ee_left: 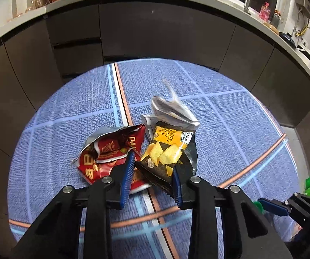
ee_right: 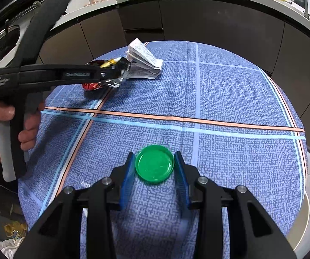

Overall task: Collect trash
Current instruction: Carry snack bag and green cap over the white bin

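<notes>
A black and yellow cracker bag, torn open and crumpled, shows printed yellow crackers and a silver lining along its right edge. It lies on a round table under a blue cloth crossed by pale and orange stripes, with a red snack bag touching it on the left and a crumpled white paper against its far end. The left gripper has its blue pads on either side of the cracker bag's near end, narrowed onto it and pinching the folded black corner. Well to the right, a round green lid lies flat on the cloth near the table's near edge. The right gripper straddles it, one pad against each side of the rim, so the lid sits squeezed between the fingertips. A hand grips the left tool's handle.
</notes>
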The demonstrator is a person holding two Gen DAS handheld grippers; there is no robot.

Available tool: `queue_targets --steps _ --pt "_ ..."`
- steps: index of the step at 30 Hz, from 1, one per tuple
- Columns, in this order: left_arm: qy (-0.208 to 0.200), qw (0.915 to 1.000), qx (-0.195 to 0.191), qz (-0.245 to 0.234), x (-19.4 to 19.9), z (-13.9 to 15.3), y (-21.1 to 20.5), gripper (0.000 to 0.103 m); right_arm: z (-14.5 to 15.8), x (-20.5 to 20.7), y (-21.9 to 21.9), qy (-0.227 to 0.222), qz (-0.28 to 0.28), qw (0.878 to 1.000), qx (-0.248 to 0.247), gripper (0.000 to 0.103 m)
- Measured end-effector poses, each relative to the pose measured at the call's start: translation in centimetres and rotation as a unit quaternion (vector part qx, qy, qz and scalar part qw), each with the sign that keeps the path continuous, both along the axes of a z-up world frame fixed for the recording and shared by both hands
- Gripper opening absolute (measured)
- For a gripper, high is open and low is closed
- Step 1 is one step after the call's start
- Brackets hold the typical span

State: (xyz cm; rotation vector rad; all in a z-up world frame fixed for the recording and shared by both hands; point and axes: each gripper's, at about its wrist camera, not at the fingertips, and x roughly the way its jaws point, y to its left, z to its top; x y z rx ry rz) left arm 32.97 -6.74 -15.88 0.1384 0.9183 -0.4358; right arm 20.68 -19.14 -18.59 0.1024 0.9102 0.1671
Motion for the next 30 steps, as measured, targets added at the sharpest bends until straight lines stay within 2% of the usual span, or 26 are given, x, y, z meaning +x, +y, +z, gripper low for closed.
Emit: queue_targets --steps 5,18,25,30 --pt "-0.013 0.9997 -0.02 -0.01 -2.4 2.0 0.7 0.029 1.3 -1.4 -0.4 -0.014 -0.006 1.0 0.013 0.038" --pt "-0.035 0.9945 -0.08 -0.058 -10.0 8.7 -0.5 0.029 7.5 -7.1 -2.7 -0.087 -0.031 0.995 0.023 0.037" --pt "-0.032 0.9891 -0.099 -0.105 -13.1 10.6 -2.9 0.029 9.8 -10.6 -5.1 -0.113 -0.054 0.992 0.016 0.037" --pt "-0.028 0.9844 -0.103 -0.14 -15.0 10.9 -5.5 0.029 10.1 -12.7 -7.4 -0.118 -0.082 0.99 0.01 0.037"
